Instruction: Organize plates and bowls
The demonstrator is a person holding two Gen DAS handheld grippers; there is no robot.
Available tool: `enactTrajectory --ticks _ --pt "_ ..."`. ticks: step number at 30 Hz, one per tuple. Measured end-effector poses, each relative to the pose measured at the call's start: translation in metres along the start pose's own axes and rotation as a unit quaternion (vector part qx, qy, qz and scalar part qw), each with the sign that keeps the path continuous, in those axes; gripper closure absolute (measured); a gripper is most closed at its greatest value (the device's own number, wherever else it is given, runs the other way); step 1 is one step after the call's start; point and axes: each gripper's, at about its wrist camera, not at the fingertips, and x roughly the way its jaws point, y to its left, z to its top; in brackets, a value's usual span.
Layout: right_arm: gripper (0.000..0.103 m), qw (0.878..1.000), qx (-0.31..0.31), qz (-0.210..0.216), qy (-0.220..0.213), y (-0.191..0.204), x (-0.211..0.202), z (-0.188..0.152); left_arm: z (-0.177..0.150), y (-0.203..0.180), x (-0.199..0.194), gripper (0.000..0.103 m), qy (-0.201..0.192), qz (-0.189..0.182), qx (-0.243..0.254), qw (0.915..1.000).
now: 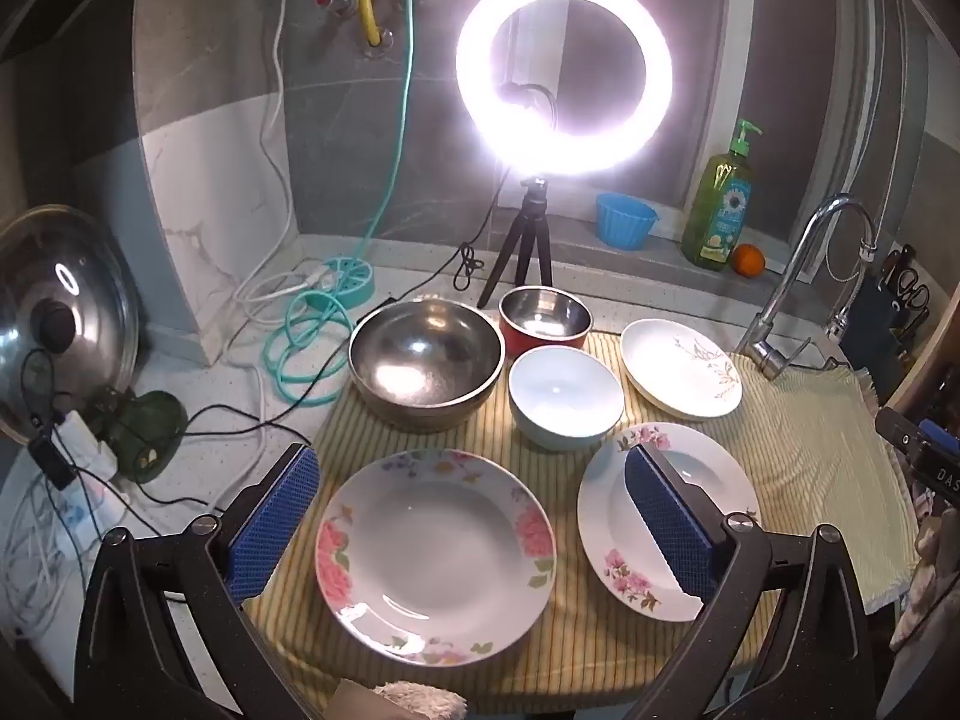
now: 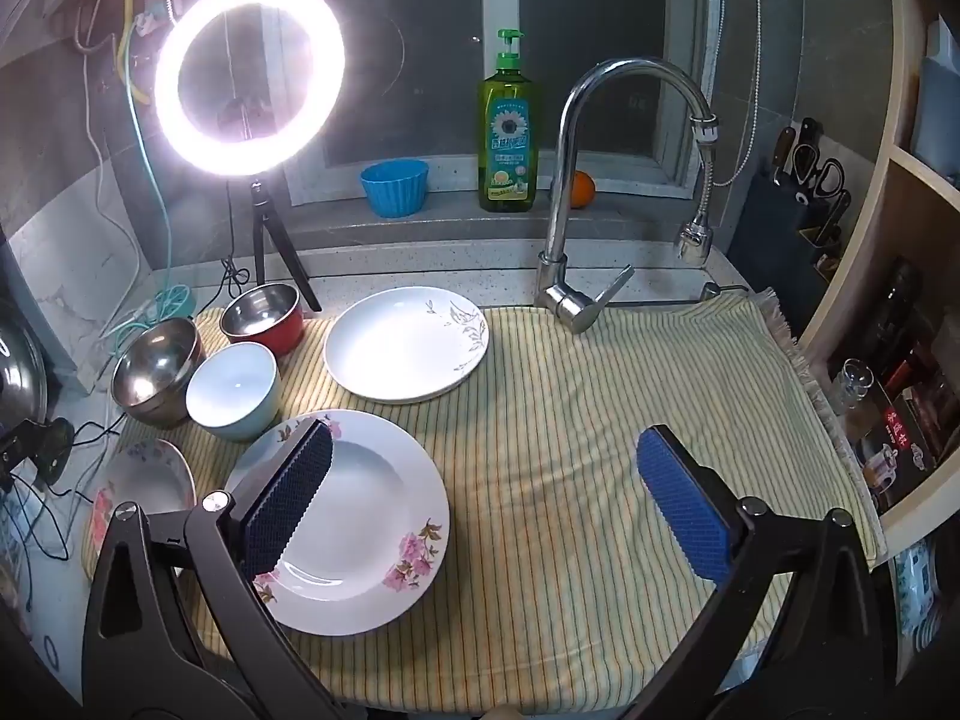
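On a striped yellow cloth (image 1: 798,438) lie three plates and three bowls. A pink-flowered deep plate (image 1: 435,549) sits between the fingers of my open left gripper (image 1: 474,474), which hovers above it. A second flowered plate (image 1: 600,516) (image 2: 354,522) lies to its right, partly under my right finger. A leaf-patterned white plate (image 1: 681,375) (image 2: 405,342) lies behind. A large steel bowl (image 1: 426,360) (image 2: 153,369), a red-sided steel bowl (image 1: 546,321) (image 2: 261,312) and a pale blue bowl (image 1: 564,396) (image 2: 234,390) stand at the back. My right gripper (image 2: 486,450) is open and empty above the cloth.
A lit ring light on a tripod (image 1: 522,252) stands behind the bowls. A faucet (image 2: 570,192), green soap bottle (image 2: 507,126), blue cup (image 2: 396,186) and orange (image 2: 582,189) line the back. Cables (image 1: 300,336) and a pot lid (image 1: 54,324) lie left; shelves (image 2: 888,360) right.
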Motion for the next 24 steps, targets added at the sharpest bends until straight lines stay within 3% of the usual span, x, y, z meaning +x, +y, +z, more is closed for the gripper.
enactTrajectory --ticks 5,9,24 --pt "0.0 1.0 0.008 0.002 -0.011 0.0 -0.005 0.008 0.018 0.002 0.007 0.002 0.0 -0.002 0.004 1.0" --pt "0.0 0.999 0.019 0.004 -0.028 0.0 -0.011 0.01 0.011 -0.006 -0.002 0.002 -0.027 -0.001 0.009 0.9996" --pt "0.0 0.999 0.024 0.001 -0.032 -0.001 -0.01 0.013 0.016 -0.01 0.002 0.002 -0.026 -0.01 0.012 0.9995"
